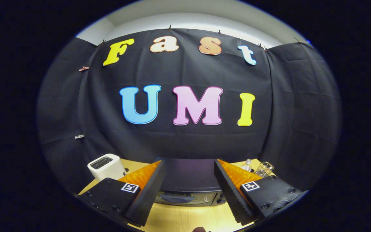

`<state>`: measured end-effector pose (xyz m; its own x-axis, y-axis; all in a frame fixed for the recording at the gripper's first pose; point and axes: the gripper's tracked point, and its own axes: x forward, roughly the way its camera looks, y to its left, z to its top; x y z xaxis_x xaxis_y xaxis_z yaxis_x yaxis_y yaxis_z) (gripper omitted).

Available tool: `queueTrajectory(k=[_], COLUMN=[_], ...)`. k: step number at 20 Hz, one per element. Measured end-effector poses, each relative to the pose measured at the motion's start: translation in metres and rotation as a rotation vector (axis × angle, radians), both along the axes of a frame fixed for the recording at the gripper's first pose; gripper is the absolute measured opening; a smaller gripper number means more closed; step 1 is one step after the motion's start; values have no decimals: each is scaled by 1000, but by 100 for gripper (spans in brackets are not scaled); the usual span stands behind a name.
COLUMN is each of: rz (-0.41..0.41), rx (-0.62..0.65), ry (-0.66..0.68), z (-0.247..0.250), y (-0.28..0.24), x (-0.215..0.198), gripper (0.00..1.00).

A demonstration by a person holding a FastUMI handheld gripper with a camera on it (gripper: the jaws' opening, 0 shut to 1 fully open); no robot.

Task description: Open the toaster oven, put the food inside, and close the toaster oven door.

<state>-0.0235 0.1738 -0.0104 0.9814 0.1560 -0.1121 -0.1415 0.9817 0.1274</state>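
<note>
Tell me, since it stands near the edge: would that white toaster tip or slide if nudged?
The white toaster looks boxy and squat, so it would probably slide rather than tip. The wooden table looks smooth, so little grip. The open gripper hovers apart from it.

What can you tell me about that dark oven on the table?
The toaster oven is a dark box with a rounded top, standing upright on the wooden table against the black cloth wall. Its door looks shut, with a long handle across the front and knobs beside it. It sits beyond the open claw, framed between the fingers; nothing touches it.
</note>
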Motion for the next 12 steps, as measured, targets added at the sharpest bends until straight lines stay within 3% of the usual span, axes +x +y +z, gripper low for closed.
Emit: queueTrajectory(k=[7,12], rz=[-67,-65], rx=[-13,-12], ry=[-117,-124], z=[51,45], y=[-38,-40], x=[-1,-19], gripper=[99,99])
